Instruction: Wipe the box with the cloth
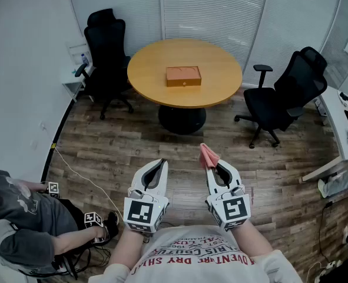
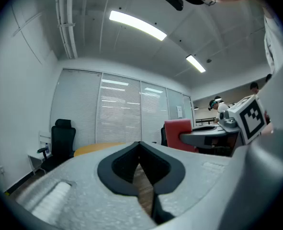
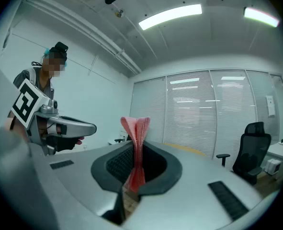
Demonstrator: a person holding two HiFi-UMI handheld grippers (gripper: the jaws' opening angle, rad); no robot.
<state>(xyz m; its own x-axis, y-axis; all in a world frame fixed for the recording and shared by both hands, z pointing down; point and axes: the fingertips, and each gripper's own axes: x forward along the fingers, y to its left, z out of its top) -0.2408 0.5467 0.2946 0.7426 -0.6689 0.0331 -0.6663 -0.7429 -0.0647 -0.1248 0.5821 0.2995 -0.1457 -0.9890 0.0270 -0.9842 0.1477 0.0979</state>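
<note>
A flat orange box [image 1: 183,76] lies in the middle of a round wooden table [image 1: 221,90] across the room, far from both grippers. My right gripper [image 1: 209,165] is shut on a folded pink cloth [image 1: 208,154], which sticks up past the jaw tips; the cloth [image 3: 135,143] stands upright between the jaws in the right gripper view. My left gripper [image 1: 160,164] is shut and holds nothing, its jaws meeting at the tip [image 2: 140,144]. Both grippers are held close to my chest, over the wood floor.
Black office chairs stand at the table's left [image 1: 106,52] and right [image 1: 291,93]. A seated person [image 1: 26,223] with another marker device is at my lower left. A white desk [image 1: 341,128] lines the right wall, and a cable [image 1: 79,173] runs along the floor.
</note>
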